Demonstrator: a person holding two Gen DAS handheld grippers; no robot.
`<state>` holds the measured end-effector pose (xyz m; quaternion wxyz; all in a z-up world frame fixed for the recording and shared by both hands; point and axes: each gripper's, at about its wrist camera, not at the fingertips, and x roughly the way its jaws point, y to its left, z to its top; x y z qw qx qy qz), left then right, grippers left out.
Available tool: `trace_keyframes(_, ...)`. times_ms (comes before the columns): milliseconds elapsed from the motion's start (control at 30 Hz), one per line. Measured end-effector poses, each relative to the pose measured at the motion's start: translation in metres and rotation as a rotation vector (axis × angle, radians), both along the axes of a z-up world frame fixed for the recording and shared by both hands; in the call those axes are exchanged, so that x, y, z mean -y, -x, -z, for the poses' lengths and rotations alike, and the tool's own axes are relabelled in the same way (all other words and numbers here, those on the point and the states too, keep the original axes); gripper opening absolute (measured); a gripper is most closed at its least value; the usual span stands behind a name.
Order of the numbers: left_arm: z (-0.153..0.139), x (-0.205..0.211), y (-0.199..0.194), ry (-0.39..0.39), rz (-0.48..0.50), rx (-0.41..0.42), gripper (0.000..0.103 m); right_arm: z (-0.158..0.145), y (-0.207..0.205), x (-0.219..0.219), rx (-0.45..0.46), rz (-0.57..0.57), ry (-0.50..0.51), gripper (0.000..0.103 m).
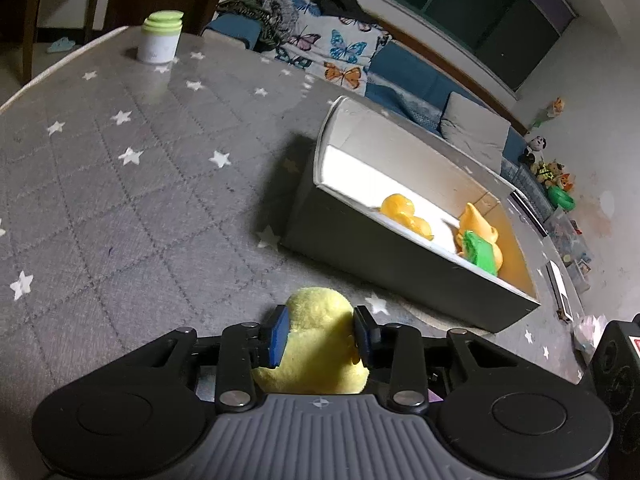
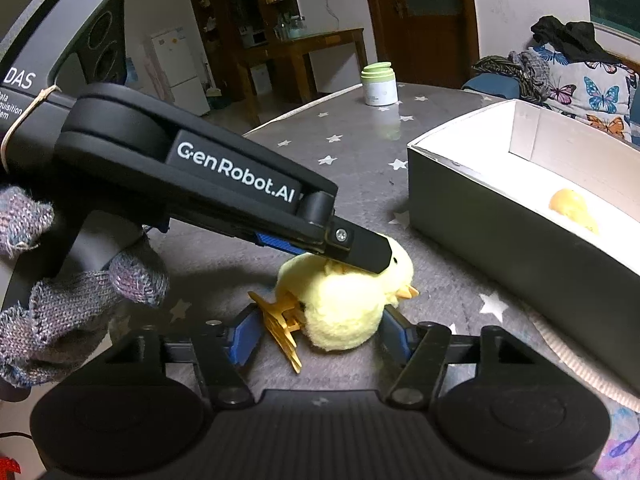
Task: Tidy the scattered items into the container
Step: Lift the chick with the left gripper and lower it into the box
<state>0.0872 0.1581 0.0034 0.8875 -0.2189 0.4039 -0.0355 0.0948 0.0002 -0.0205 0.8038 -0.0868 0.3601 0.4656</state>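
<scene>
My left gripper (image 1: 320, 336) has its blue pads (image 1: 279, 336) pressed into both sides of the yellow plush chick (image 1: 316, 340), so it is clamped narrow on the toy; from the right wrist view the same left gripper (image 2: 360, 256) comes in from the left and bites the chick (image 2: 352, 300) across its upper body, just behind the head. The chick sits on the grey star-print tabletop (image 1: 120, 208), near the front edge, with its orange feet (image 2: 280, 320) splayed toward me and its beak toward the box. My right gripper (image 2: 316, 336) stands wide, its fingers either side of the chick; the left pad is clear of the feet, and I cannot tell whether the right pad touches the plush. The open grey box (image 1: 400, 252) stands on the tabletop's right side, just beyond the chick, already carrying orange toys (image 1: 404, 210) and a green one (image 1: 478, 252). A white jar with a green lid (image 1: 160, 38) stands well apart at the tabletop's far edge.
</scene>
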Motion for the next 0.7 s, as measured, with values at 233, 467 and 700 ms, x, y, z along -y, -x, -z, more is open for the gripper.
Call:
trace_keyframes(233, -0.034, 0.014, -0.002, -0.012, 0.016, 0.096, 0.037, -0.025, 0.004, 0.013, 0.082, 0.015, -0.036, 0.065)
trace_keyframes(467, -0.065, 0.029, -0.034, -0.009, 0.039, 0.179, 0.037, -0.058, -0.017, 0.029, 0.172, 0.067, -0.069, 0.065)
trace_keyframes(700, -0.072, 0.034, -0.081, 0.026, 0.045, 0.195, 0.037, -0.074, -0.054, 0.037, 0.213, 0.106, -0.074, 0.065)
